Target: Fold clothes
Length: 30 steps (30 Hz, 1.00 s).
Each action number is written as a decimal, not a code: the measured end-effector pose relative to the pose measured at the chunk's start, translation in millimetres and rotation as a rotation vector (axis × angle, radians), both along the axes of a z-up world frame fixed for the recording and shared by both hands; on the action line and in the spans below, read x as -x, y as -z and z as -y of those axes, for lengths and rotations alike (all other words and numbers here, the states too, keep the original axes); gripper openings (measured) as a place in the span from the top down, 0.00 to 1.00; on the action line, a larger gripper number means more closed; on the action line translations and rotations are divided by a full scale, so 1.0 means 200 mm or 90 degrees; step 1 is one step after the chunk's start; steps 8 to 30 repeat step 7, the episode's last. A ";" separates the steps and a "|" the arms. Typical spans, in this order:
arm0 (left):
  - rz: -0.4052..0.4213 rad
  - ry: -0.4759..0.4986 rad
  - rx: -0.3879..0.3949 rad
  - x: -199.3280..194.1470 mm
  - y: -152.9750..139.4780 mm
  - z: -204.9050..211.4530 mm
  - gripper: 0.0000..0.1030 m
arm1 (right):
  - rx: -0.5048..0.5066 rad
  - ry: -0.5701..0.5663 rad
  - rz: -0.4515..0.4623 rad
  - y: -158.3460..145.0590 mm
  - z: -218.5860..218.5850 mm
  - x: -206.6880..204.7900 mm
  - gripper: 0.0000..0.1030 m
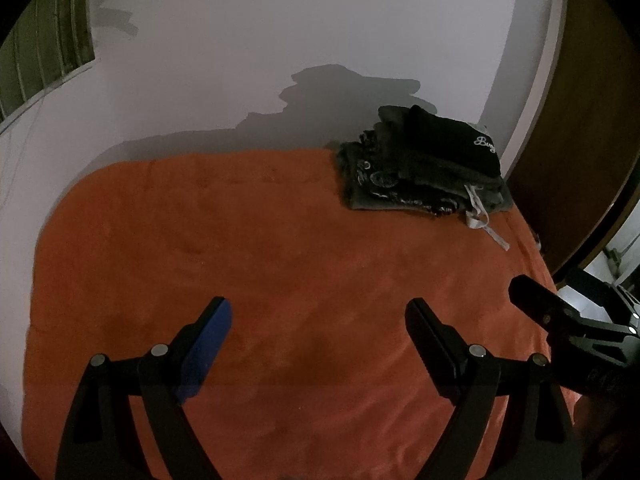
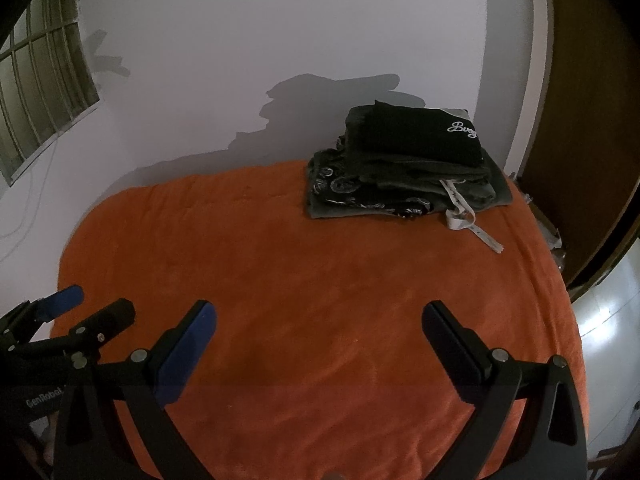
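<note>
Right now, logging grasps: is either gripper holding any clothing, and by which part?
Nothing is held. The left gripper and right gripper are both open over the orange blanket.

orange blanket (image 2: 280, 260), black top garment (image 2: 420, 134)

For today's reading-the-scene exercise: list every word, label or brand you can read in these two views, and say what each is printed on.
"Bug": white script on the black folded garment topping the pile; the word runs on past the fold, so the rest is hidden.
"GenRobot": pale print on the left claw, on its body at the lower left of the right wrist view.
White drawstring: small dark marks, too small to read.
</note>
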<state>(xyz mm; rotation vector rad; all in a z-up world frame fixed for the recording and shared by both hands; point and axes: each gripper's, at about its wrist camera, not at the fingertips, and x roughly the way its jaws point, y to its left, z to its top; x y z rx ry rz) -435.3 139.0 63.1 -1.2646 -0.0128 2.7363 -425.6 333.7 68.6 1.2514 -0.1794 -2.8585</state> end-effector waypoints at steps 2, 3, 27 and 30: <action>-0.001 0.002 0.000 0.00 0.00 0.00 0.13 | -0.001 -0.002 0.001 0.00 0.01 0.00 0.00; -0.001 0.005 -0.001 0.00 0.00 0.00 0.13 | -0.002 -0.003 0.001 0.00 0.02 0.00 0.00; 0.000 0.006 -0.008 0.00 0.01 0.01 0.13 | -0.005 -0.005 0.001 -0.01 0.04 -0.01 0.00; 0.000 0.006 -0.008 0.00 0.01 0.01 0.13 | -0.005 -0.005 0.001 -0.01 0.04 -0.01 0.00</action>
